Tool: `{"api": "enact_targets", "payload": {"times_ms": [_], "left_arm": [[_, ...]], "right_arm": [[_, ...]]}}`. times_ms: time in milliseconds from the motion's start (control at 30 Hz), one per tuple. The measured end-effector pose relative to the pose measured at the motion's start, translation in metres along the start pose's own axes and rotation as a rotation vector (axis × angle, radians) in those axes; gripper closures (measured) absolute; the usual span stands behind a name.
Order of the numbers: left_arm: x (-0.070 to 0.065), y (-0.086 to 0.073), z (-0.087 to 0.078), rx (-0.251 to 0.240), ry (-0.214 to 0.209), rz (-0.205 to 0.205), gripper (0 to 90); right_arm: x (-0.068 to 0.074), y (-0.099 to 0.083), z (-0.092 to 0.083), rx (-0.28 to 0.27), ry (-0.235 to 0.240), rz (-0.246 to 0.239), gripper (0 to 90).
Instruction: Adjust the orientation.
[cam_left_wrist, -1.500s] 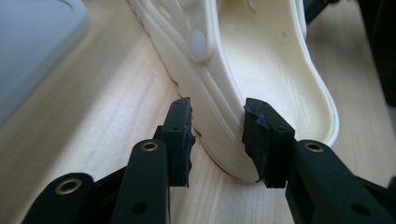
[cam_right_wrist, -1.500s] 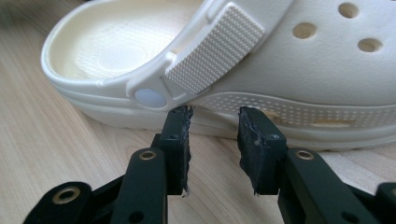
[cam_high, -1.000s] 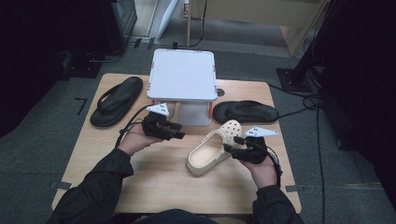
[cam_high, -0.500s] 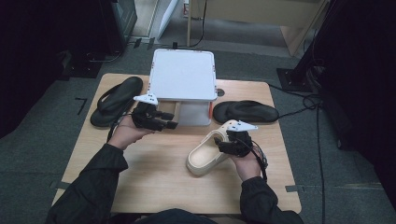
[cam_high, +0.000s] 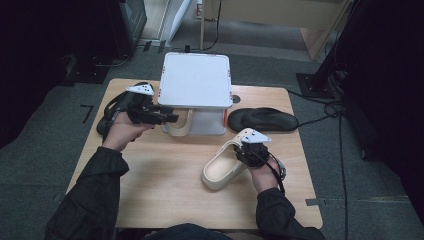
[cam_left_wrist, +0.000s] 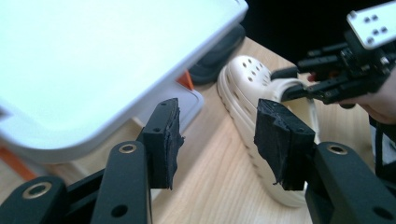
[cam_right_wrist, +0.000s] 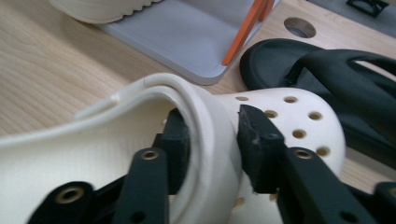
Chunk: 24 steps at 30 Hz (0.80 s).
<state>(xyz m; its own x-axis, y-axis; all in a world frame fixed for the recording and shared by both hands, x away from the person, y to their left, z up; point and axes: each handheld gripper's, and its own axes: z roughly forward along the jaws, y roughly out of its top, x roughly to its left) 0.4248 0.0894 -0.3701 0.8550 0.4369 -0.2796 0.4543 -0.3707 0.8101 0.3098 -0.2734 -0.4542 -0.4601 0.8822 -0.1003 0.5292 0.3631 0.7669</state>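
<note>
A cream clog (cam_high: 220, 170) lies on the wooden table (cam_high: 165, 190), right of the middle. My right gripper (cam_high: 246, 150) is shut on its upper rim; in the right gripper view (cam_right_wrist: 212, 135) one jaw sits inside the clog (cam_right_wrist: 289, 116) and the other outside. A second cream clog (cam_high: 176, 127) rests on the lower tray of a white two-tier rack (cam_high: 195, 80). My left gripper (cam_high: 171, 116) hovers open at the rack's front left corner, with nothing between its jaws (cam_left_wrist: 215, 135). From there I see the rack top (cam_left_wrist: 93, 56), the held clog (cam_left_wrist: 247, 88) and the right gripper (cam_left_wrist: 299, 86) farther off.
A black sandal (cam_high: 262, 120) lies right of the rack, close behind the held clog (cam_right_wrist: 336, 74). Another black sandal (cam_high: 106, 117) lies at the far left, partly under my left hand. The rack has orange struts (cam_right_wrist: 243, 32). A round hole (cam_high: 236, 99) is in the tabletop.
My left gripper has moved back and to the left, toward the rack's front left corner. My right gripper has shifted left onto the clog's upper and closed on it.
</note>
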Motion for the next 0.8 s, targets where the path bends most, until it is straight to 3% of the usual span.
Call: {"api": "enact_targets", "payload": {"times_ms": [233, 433, 500, 667, 800], "left_arm": [[0.013, 0.011, -0.014, -0.030, 0.029, -0.020, 51.1], [0.020, 0.024, -0.013, -0.043, 0.042, -0.022, 51.3], [0.024, 0.025, -0.010, -0.042, 0.042, -0.029, 51.7], [0.031, 0.024, 0.000, -0.007, 0.058, -0.046, 51.9], [0.033, 0.022, 0.002, -0.013, 0.057, -0.046, 52.1]], "right_arm": [[-0.001, 0.004, -0.012, 0.004, 0.020, -0.046, 74.3], [0.007, 0.015, -0.024, -0.048, 0.064, -0.087, 77.5], [0.012, 0.020, -0.025, -0.063, 0.081, -0.121, 77.4], [0.023, 0.033, -0.017, -0.091, 0.119, -0.230, 77.3], [0.030, 0.047, -0.005, -0.098, 0.153, -0.257, 77.2]]}}
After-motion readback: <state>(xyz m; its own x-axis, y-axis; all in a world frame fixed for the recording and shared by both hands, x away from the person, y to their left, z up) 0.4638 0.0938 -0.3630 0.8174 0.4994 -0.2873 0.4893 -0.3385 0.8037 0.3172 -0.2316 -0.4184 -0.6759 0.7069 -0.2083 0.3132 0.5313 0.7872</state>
